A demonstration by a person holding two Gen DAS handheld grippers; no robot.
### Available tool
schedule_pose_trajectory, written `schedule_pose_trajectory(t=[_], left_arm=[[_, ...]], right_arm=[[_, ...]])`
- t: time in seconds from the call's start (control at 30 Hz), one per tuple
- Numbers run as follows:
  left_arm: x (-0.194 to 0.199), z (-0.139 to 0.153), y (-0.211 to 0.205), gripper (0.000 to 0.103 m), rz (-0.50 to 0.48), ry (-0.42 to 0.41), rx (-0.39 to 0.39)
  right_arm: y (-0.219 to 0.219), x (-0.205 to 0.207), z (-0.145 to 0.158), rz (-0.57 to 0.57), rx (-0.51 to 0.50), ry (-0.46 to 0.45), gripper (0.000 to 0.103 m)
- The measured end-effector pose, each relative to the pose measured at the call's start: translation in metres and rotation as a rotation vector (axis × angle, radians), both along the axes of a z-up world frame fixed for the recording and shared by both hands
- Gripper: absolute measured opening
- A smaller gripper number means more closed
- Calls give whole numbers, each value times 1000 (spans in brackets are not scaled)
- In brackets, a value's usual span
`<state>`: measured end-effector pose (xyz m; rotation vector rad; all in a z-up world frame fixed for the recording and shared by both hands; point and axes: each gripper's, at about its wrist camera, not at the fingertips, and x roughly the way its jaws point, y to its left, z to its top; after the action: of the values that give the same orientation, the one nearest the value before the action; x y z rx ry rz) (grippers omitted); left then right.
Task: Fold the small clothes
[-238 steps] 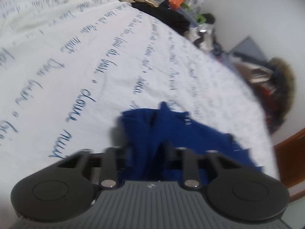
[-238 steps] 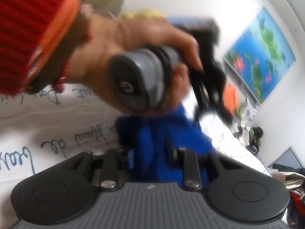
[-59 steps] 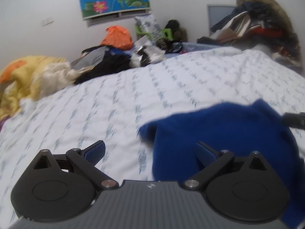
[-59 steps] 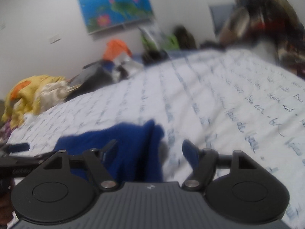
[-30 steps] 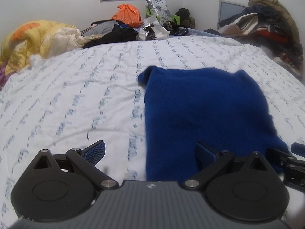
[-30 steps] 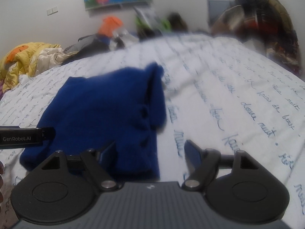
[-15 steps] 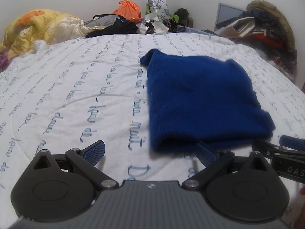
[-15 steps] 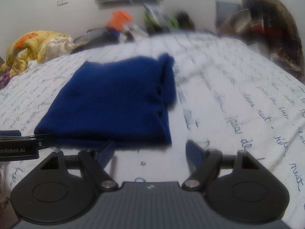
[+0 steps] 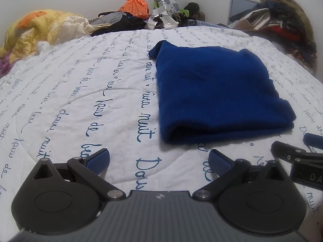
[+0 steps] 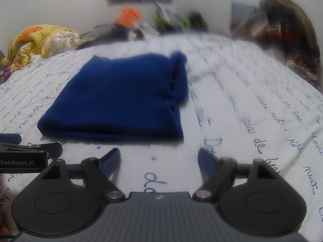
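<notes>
A dark blue knit garment (image 9: pixel 214 88) lies folded into a flat rectangle on the white bedspread with blue script (image 9: pixel 80 92); it also shows in the right wrist view (image 10: pixel 125 98). My left gripper (image 9: pixel 159 161) is open and empty, a little short of the garment's near folded edge. My right gripper (image 10: pixel 159 159) is open and empty, also just short of that edge. The right gripper's tip shows at the right of the left wrist view (image 9: pixel 298 153). The left gripper's tip shows at the left of the right wrist view (image 10: pixel 30 151).
A yellow and orange quilt (image 9: pixel 36 30) is heaped at the far left of the bed. Dark clothes and an orange bag (image 9: pixel 135 6) lie along the far edge. A pile of coats (image 9: pixel 282 18) stands at the far right by the wall.
Both grippers held the blue garment earlier, then let go. Over the last second both have backed away from it, and the folded garment now lies still further ahead.
</notes>
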<state>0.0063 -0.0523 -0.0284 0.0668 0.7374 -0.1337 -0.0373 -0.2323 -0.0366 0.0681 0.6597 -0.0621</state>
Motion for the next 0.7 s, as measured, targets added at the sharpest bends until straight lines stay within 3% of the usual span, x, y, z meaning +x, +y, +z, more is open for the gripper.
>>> schedule_pose_trajectory(t=[0.7], left_arm=[[-4,-2,3,103,-22,-18,-1]], right_arm=[[1,-2,-1,-13,-30,-9,86]])
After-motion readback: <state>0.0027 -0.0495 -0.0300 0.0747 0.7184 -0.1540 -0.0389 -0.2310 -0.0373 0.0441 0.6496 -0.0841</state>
